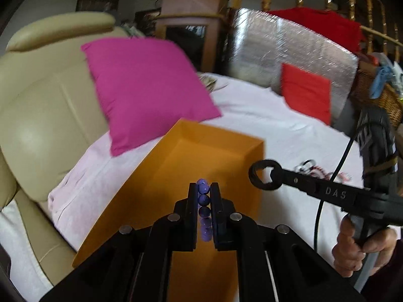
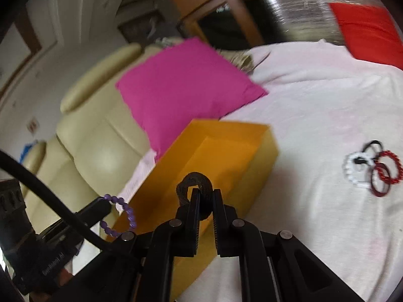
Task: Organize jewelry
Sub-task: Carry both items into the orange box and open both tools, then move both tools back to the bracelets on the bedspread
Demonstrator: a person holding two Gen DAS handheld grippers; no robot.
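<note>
A cream leather armchair (image 1: 45, 115) stands beside the white-sheeted bed (image 2: 314, 105). Two cushions rest there: one pink cushion (image 1: 146, 88), one red cushion (image 1: 306, 91). One open orange box (image 1: 214, 156) sits between them. The left hand-held gripper (image 1: 203, 188) pinches a purple bead bracelet (image 1: 203, 188) over the box; the right hand-held gripper (image 2: 206, 193) clamps a black ring (image 2: 194, 181). A small heap of red, white and black bracelets (image 2: 370, 170) lies on the sheet, well apart.

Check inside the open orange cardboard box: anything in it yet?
The visible floor and walls of the orange cardboard box look bare. Its near part is hidden behind the right gripper, shut on a black ring.
</note>
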